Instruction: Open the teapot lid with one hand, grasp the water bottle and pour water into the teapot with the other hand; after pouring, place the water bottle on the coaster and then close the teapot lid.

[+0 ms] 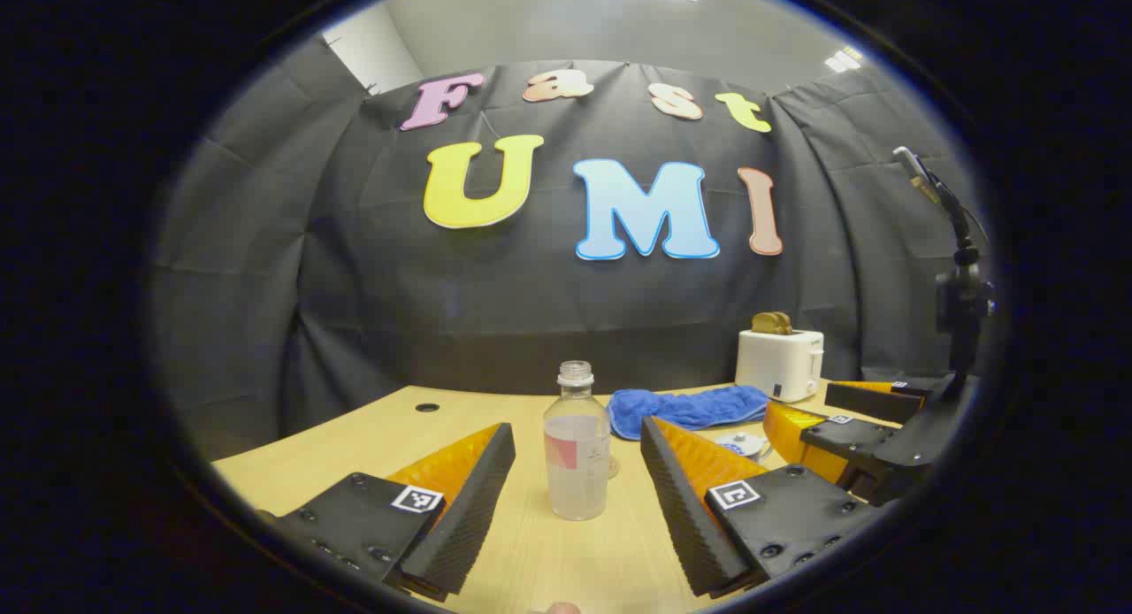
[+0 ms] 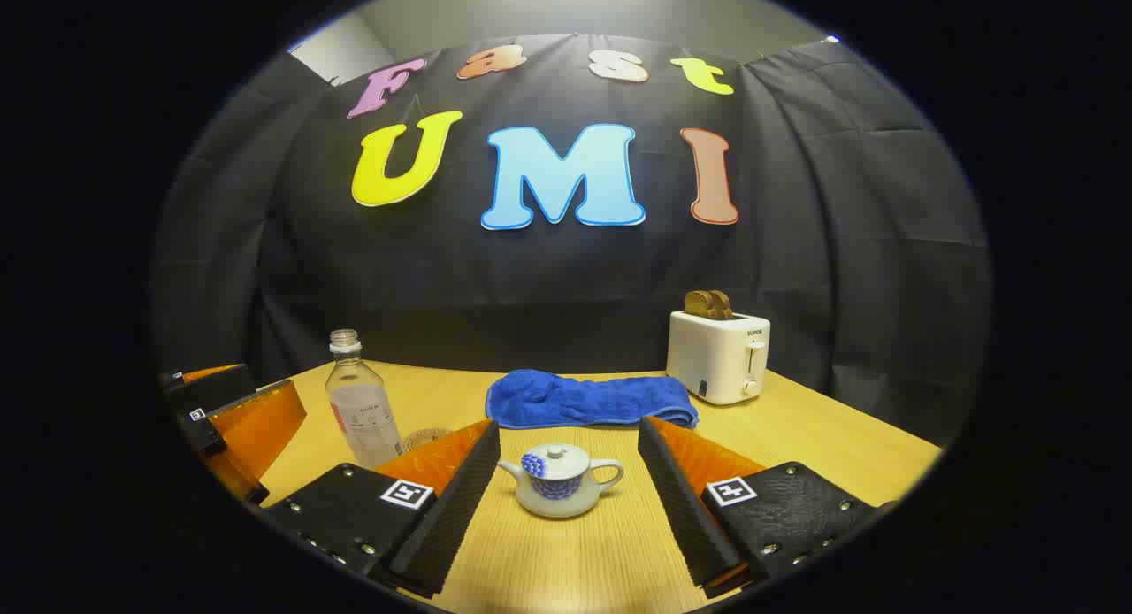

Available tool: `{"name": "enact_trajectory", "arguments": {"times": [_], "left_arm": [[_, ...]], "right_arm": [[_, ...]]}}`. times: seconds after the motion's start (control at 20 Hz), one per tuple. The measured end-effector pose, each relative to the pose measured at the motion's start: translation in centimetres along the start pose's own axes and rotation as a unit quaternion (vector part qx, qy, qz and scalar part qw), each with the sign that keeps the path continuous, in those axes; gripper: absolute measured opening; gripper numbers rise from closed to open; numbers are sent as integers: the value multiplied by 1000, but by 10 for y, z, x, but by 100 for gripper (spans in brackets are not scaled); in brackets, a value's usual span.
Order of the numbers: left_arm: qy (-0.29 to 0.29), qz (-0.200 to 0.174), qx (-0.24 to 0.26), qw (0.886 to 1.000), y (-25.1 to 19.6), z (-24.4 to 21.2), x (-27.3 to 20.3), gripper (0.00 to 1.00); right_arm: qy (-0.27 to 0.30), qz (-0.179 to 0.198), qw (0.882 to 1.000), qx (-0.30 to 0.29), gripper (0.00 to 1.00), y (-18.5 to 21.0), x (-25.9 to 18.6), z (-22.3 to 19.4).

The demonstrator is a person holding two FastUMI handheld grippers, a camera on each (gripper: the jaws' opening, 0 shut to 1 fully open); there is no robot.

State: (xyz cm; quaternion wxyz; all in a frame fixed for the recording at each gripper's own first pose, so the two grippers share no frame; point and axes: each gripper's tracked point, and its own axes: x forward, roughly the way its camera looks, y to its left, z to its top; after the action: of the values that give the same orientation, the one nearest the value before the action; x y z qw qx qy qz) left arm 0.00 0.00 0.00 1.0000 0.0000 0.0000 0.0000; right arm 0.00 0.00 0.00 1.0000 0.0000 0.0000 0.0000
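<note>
The left hand-held gripper (image 1: 575, 508) is held apart around the bottle (image 1: 577, 450) for grasping; the right hand-held gripper (image 2: 566, 499) is spread before the teapot (image 2: 559, 483), lid on.

Both grippers hovered low over the table with fingers spread.

The left gripper (image 1: 575, 499) held its two fingers wide apart, gripping nothing, pointed toward the far edge. The right gripper (image 2: 566, 499) was likewise spread wide and empty, level with the left one; from the left gripper view it sat at the right (image 1: 849, 428), well apart.
</note>
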Motion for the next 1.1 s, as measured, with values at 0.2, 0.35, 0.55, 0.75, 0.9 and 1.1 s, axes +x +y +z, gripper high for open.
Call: {"name": "enact_trajectory", "arguments": {"times": [0.2, 0.35, 0.55, 0.75, 0.9, 1.1], "left_arm": [[7, -4, -4, 1000, -3, -5, 1, 100], [9, -1, -7, 1000, -3, -7, 2, 100], [12, -5, -10, 1000, -7, -9, 3, 100], [14, -3, -12, 1000, -5, -11, 3, 100], [15, 1, -12, 1000, -2, -13, 3, 100], [19, 2, -13, 1000, 0, -18, 3, 100]], "right_arm": [[1, 2, 1000, -2, 95, 1, 0, -1], [2, 0, 1000, 0, 92, 0, 2, -1], [-2, -3, 1000, 6, 89, -1, 0, 1], [-6, -5, 1000, 3, 89, -2, 1, 2], [-3, -4, 1000, 3, 89, -2, 3, -1], [-3, 8, 1000, 9, 83, 1, 15, -4]]}}
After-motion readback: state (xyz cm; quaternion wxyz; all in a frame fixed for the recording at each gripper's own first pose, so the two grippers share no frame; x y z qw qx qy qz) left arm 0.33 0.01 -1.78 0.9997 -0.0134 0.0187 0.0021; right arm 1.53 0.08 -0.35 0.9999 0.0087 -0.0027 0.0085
